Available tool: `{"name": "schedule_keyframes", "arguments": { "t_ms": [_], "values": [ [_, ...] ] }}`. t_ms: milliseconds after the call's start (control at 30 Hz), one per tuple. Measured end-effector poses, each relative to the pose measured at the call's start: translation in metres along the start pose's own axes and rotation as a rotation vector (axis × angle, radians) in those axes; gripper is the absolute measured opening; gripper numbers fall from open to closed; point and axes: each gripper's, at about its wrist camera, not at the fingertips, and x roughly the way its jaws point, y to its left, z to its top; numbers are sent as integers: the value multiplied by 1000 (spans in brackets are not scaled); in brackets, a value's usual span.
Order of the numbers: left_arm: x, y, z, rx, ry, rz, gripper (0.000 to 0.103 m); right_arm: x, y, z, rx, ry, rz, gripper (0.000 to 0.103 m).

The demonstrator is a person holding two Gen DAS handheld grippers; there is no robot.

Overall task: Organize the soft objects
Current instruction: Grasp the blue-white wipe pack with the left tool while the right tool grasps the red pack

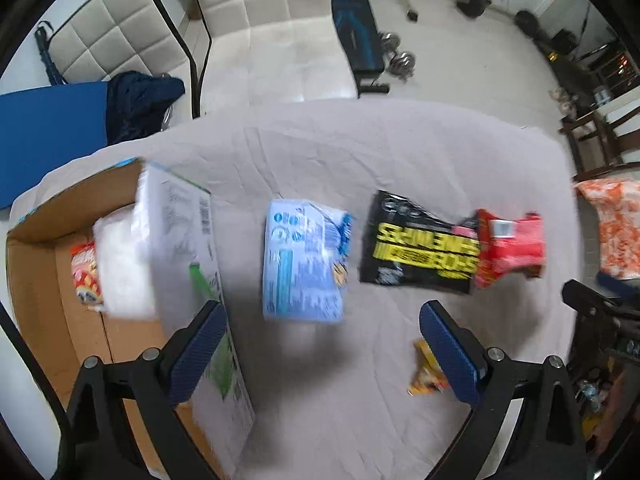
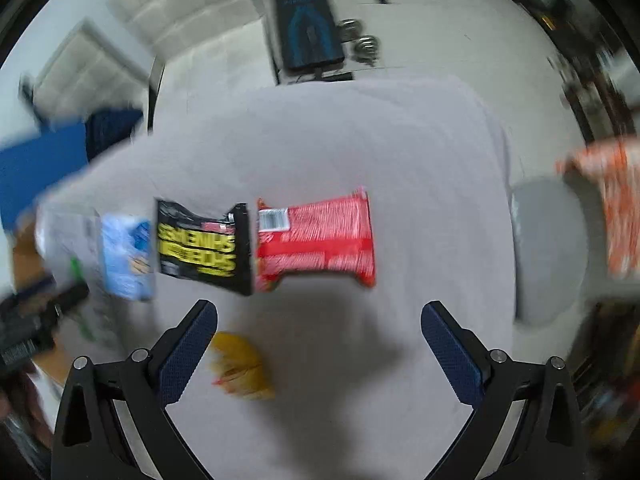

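Both the left tool (image 1: 320,344) and right tool (image 2: 318,340) hover wide and empty above the cloth-covered table (image 2: 360,140).

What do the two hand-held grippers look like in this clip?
Both match: the left hand-held gripper and right hand-held gripper have black angular linkage frames with silver round pivot bolts, and flat fingers faced with dark blue textured pads. No cables, markings or sleeves show.
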Motion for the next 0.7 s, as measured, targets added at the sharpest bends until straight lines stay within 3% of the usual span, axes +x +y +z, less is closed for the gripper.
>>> {"name": "schedule_keyframes", "arguments": {
  "t_ms": [167, 300, 400, 500, 600, 700],
  "values": [
    [42, -4, 20, 33, 68, 64, 99, 38, 39, 20, -474, 49, -200, 103],
    [66, -3, 23, 42, 111, 87, 99, 77, 59, 25, -682, 139, -270, 103],
    [78, -4, 23, 34, 128, 102, 99, 100, 67, 29, -742, 177, -294, 103],
    [80, -7, 23, 50, 126, 100, 99, 119, 65, 35, -717, 203, -322, 88],
    [82, -8, 24, 38, 132, 88, 99, 118, 53, 40, -593, 225, -300, 77],
    [84, -8, 26, 36, 128, 84, 99, 114, 6, 44, -186, 339, -252, 70]
  ]
}}
